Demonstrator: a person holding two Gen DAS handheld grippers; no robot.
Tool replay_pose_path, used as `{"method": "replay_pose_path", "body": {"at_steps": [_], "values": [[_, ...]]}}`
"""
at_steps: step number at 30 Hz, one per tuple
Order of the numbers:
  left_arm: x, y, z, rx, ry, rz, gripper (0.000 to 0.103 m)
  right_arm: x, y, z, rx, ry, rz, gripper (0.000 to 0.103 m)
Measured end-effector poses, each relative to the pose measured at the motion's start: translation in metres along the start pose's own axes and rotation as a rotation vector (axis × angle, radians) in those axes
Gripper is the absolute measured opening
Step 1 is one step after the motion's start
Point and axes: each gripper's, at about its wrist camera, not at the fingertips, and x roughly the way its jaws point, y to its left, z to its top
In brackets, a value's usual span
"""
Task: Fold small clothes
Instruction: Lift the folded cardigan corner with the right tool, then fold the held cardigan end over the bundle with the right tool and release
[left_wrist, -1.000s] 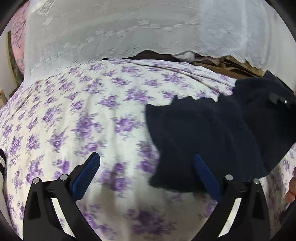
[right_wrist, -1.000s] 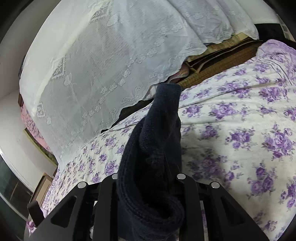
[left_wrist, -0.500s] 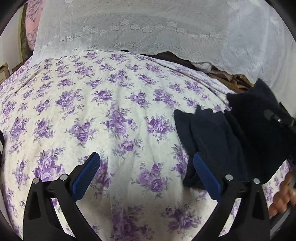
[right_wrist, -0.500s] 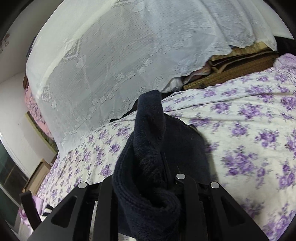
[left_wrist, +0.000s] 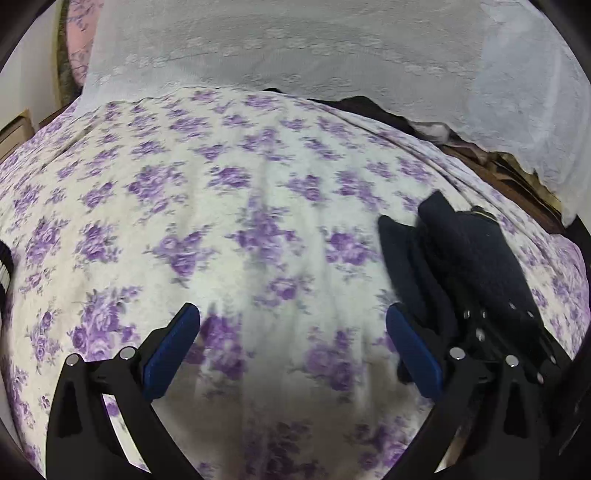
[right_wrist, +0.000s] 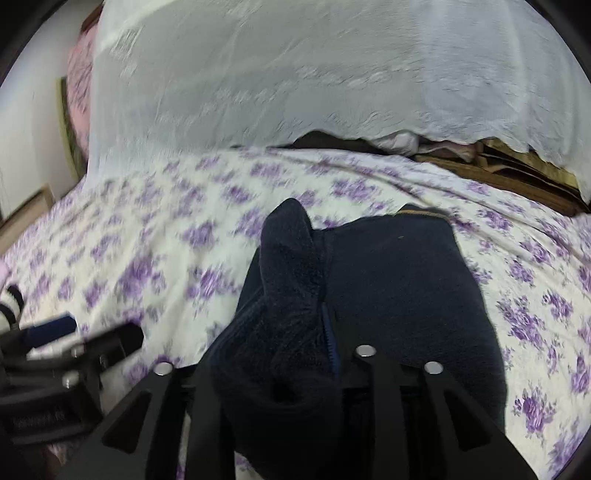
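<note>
Fabric in dark navy, a small fleece garment (left_wrist: 461, 258), lies on the floral bedspread (left_wrist: 221, 221) toward its right edge in the left wrist view, folded into layers. The left gripper (left_wrist: 291, 350) hangs over bare bedspread just left of it, its 2 blue pads (left_wrist: 170, 354) spread wide with nothing between them. The right gripper's black frame (left_wrist: 509, 332) sits on the garment's near end. A white lace cover (left_wrist: 332, 55) drapes along the bedspread's far edge.

From the right wrist view, the garment (right_wrist: 399, 288) spreads flat ahead, and a bunched fold of it rises between the jaws of the right gripper (right_wrist: 295, 354). Those jaws have just been opening, with the fold still lodged between them; whether the pads press it I cannot tell. The left gripper (right_wrist: 55, 332) shows blurred at the left.
</note>
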Motion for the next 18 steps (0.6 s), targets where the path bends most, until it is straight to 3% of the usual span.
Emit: {"method": "replay_pose_path", "body": {"at_steps": [1, 3, 6, 10, 12, 14, 15, 17, 18], "values": [[0.002, 0.004, 0.001, -0.017, 0.006, -0.002, 0.098, -0.002, 0.002, 0.0, -0.017, 0.007, 0.009, 0.045], [0.004, 0.015, 0.002, -0.066, 0.023, -0.019, 0.098, -0.008, 0.0, 0.002, -0.019, 0.012, 0.066, 0.054], [0.006, 0.023, 0.002, -0.11, 0.039, -0.047, 0.098, -0.037, -0.012, 0.005, 0.034, -0.033, 0.218, 0.066], [-0.001, 0.015, 0.0, -0.075, 0.008, -0.047, 0.099, -0.088, -0.025, 0.004, -0.043, -0.147, 0.29, 0.069], [-0.011, 0.003, -0.003, -0.025, -0.035, -0.043, 0.099, -0.11, -0.039, 0.002, -0.061, -0.213, 0.273, 0.068], [-0.019, -0.008, -0.005, 0.02, -0.065, -0.049, 0.098, -0.121, -0.057, -0.001, -0.063, -0.239, 0.188, 0.058], [-0.023, -0.017, -0.008, 0.048, -0.076, -0.066, 0.098, -0.121, -0.072, -0.005, -0.045, -0.225, 0.143, 0.042], [-0.031, -0.032, -0.01, 0.078, -0.094, -0.1, 0.098, -0.11, -0.09, -0.006, -0.009, -0.171, 0.098, 0.024], [-0.035, -0.04, -0.011, 0.088, -0.108, -0.116, 0.098, -0.102, -0.1, -0.008, 0.015, -0.14, 0.084, 0.022]]}}
